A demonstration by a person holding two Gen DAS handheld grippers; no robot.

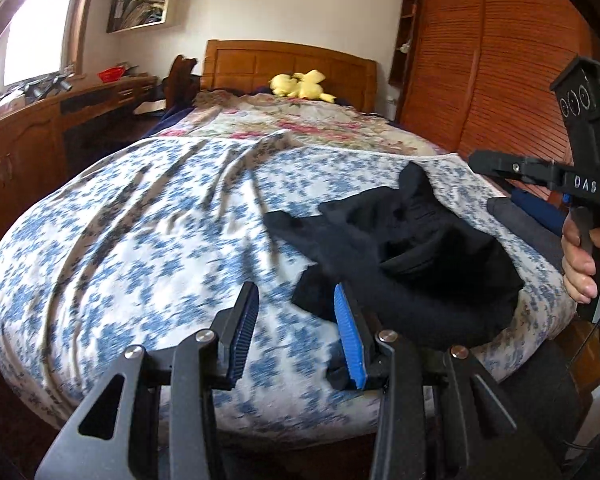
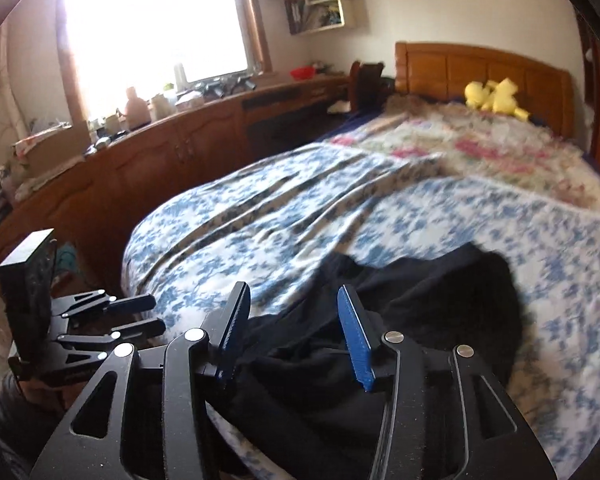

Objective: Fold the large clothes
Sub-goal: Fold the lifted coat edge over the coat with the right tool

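1. Nearest to us in the left wrist view, our left gripper (image 1: 296, 334) hangs over the near edge of the bed (image 1: 100, 264), its jaws apart with only the blue-flowered sheet showing between them. It is released and holds nothing.
2. Our right gripper (image 2: 292, 334) also stands released, with the black garment (image 2: 400, 320) lying below and behind the gap. The pads do not press on the cloth, as far as we can see.
3. From the left wrist view we also see the right gripper's handle at the right edge, held in a hand (image 1: 580, 256) beside the bed.
4. That black garment (image 1: 404, 248) lies on the near right part of the bed, close to the edge. It sits in a rumpled heap with uneven flaps sticking out, not spread flat and not in a tidy rectangle.
5. We judge the folding to be at an early or in-between stage. No clean fold line shows, and the edges are not squared. Blur in both views keeps us from saying whether any part is already doubled over on purpose.
6. What is left, as we read it: take hold of the cloth, spread or straighten it on the sheet, then bring its sides together into neat folds.
7. Farther up the bed a yellow soft toy (image 1: 300, 85) rests by the headboard, well apart from the garment and out of our way.
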